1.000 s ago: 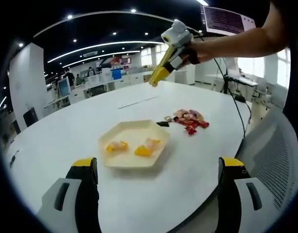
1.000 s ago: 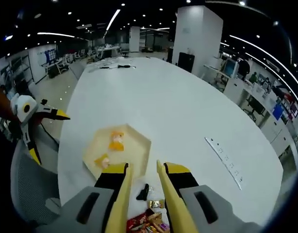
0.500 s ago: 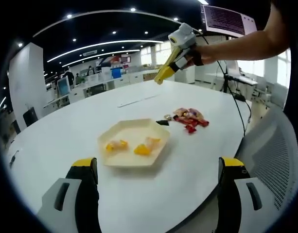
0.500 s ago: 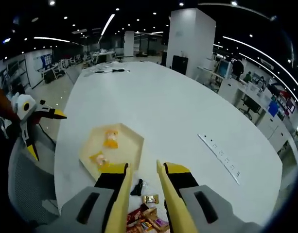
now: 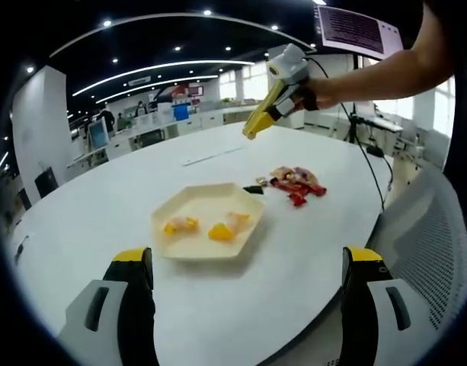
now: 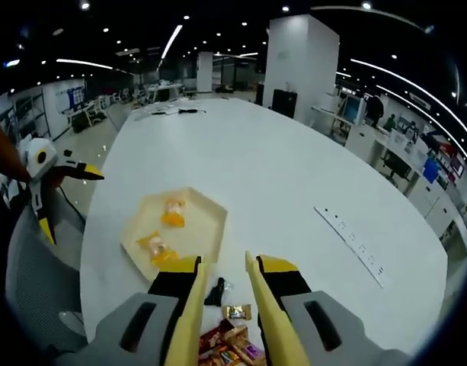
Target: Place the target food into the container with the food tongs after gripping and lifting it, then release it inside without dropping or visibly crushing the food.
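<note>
On the bench [image 5: 103, 206], your tray [image 5: 208, 223] w/ two orange bits. Right tongs [image 6: 224, 263] nearly together, nothing gripped, above wrapped snacks [image 6: 231, 345]. Left tongs [image 5: 244, 259] wide apart.

In the right gripper view, the heap of colourful wrapped snacks [image 6: 231, 351] beside the pale yellow hexagonal plastic tray [image 6: 210, 221] is partly hidden by the jaws, its labels too small to read.

Bare table [image 6: 279, 168] around tray [image 6: 206, 206]
</note>
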Motion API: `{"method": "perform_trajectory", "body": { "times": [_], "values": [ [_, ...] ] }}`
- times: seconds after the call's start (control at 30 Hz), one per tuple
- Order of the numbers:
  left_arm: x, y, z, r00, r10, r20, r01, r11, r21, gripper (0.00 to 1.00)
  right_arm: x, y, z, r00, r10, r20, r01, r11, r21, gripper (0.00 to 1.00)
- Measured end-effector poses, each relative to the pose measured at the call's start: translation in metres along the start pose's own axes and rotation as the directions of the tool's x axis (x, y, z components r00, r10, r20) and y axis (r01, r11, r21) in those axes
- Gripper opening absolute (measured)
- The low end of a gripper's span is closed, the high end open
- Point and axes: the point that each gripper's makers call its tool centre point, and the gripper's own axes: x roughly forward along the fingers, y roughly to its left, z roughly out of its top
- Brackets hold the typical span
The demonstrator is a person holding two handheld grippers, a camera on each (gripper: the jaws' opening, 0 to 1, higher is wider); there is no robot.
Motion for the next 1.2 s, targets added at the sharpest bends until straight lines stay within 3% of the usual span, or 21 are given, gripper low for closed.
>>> {"method": "perform_trajectory", "body": {
  "times": [0.4,0.57,0.7,1.2],
  "values": [
    [0.001,0.0,-0.001,1.0,0.001,-0.01,-0.001,1.0,0.002,0.99,0.017,0.005,-0.021,1.0,0.021,0.006,-0.021,1.0,-0.012,0.27],
    [0.002,-0.002,-0.003,1.0,0.007,-0.021,-0.006,0.999,0.036,0.99,0.026,0.007,-0.03,1.0,0.028,-0.002,-0.028,1.0,-0.002,0.27],
    [0.002,-0.002,-0.005,0.999,0.005,-0.037,-0.004,1.0,0.012,0.99,0.032,0.008,-0.036,1.0,0.03,-0.003,-0.03,1.0,0.002,0.28],
    [0.003,0.001,-0.007,0.999,0.018,-0.041,-0.017,1.0,0.019,0.99,0.054,0.018,-0.076,0.997,0.045,-0.061,-0.044,0.999,0.024,0.27]
  ]
}}
